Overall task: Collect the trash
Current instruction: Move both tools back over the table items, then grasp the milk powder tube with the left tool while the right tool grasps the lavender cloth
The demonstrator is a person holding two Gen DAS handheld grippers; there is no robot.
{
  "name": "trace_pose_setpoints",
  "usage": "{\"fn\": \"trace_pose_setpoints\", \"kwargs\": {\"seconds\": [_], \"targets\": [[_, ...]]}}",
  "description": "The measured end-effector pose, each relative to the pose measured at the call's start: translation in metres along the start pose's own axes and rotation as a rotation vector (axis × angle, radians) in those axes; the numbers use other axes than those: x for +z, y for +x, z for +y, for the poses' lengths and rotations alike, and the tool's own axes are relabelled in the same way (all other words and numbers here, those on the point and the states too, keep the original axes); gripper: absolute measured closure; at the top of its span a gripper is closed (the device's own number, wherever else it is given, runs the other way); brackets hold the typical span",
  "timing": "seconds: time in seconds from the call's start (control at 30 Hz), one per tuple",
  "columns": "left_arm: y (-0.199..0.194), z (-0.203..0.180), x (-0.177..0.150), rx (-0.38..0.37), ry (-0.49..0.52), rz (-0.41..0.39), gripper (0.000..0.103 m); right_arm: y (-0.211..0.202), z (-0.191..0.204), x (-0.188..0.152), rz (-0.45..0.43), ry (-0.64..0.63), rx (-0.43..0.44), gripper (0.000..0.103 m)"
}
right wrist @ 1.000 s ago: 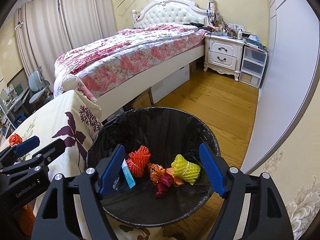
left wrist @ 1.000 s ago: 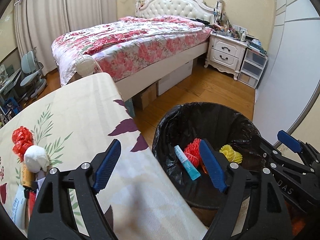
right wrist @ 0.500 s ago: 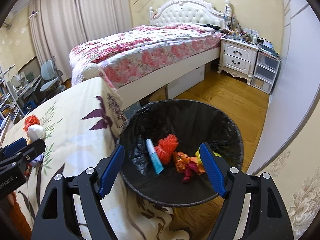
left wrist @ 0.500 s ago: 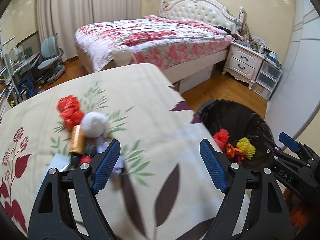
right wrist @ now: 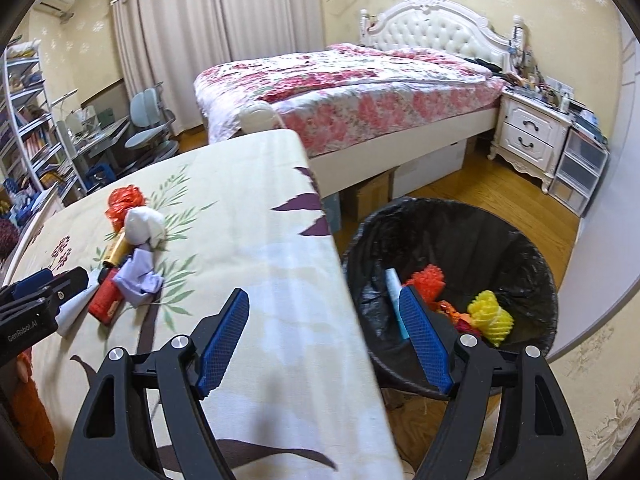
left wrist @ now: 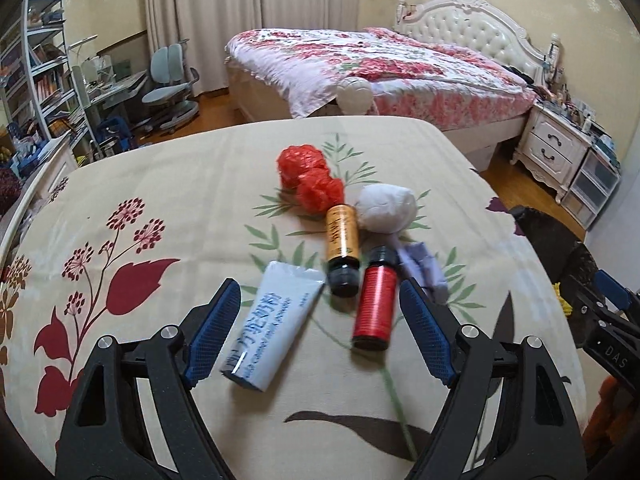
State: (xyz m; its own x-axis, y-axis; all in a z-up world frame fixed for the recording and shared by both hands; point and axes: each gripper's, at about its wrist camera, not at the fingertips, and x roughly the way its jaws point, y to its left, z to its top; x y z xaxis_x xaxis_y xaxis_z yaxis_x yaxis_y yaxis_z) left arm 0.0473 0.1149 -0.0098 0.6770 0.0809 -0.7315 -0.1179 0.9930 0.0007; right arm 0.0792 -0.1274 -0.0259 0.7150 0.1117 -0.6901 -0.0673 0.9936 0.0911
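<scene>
Trash lies in a cluster on the floral tablecloth (left wrist: 160, 208): a white tube (left wrist: 276, 320), a red bottle (left wrist: 374, 306), an amber bottle (left wrist: 341, 242), a white wad (left wrist: 385, 208), a lilac scrap (left wrist: 422, 266) and red netting (left wrist: 310, 178). My left gripper (left wrist: 320, 330) hovers open just in front of the tube and red bottle, holding nothing. My right gripper (right wrist: 326, 338) is open and empty over the table's right edge (right wrist: 340, 280), beside the black-lined bin (right wrist: 532, 264). The bin holds a blue tube (right wrist: 394, 292), red netting (right wrist: 426, 282) and yellow netting (right wrist: 490, 316).
A bed with a flowered cover (left wrist: 380, 64) stands beyond the table, with a white nightstand (left wrist: 554, 152) and plastic drawers (right wrist: 580, 172) at right. A desk chair (left wrist: 168, 84) and shelves (left wrist: 40, 72) are at left. Wooden floor (right wrist: 460, 192) surrounds the bin.
Both grippers swung left from over the bin toward the table. The left view now centres on the trash cluster; the right view now straddles the table edge. Jaws stayed open.
</scene>
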Motion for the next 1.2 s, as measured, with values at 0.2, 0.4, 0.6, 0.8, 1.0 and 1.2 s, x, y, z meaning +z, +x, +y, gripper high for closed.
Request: {"fn": "trace_pose_setpoints", "kwargs": {"seconds": [0.2,0.4,0.6,0.8,1.0,1.2], "targets": [[0.010,0.027,-0.011,0.013,-0.028,0.044,0.027,0.004,0.026,-0.001,0.013,-0.049,0.031,0.028],[0.018,0.032,-0.016,-0.021,-0.021,0.079,0.050,0.006,0.047,0.001,0.021,-0.086,0.056,0.028],[0.022,0.031,-0.022,-0.044,-0.002,0.087,0.070,0.008,0.064,0.000,0.026,-0.120,0.077,0.028],[0.018,0.041,-0.023,-0.058,-0.023,0.074,0.076,0.007,0.083,-0.002,0.027,-0.153,0.102,0.028],[0.016,0.059,-0.018,-0.035,-0.060,0.063,0.077,0.010,0.103,-0.003,0.027,-0.193,0.125,0.028],[0.014,0.075,-0.019,-0.020,-0.092,0.063,0.078,0.027,0.123,-0.001,0.043,-0.235,0.135,0.035]]}}
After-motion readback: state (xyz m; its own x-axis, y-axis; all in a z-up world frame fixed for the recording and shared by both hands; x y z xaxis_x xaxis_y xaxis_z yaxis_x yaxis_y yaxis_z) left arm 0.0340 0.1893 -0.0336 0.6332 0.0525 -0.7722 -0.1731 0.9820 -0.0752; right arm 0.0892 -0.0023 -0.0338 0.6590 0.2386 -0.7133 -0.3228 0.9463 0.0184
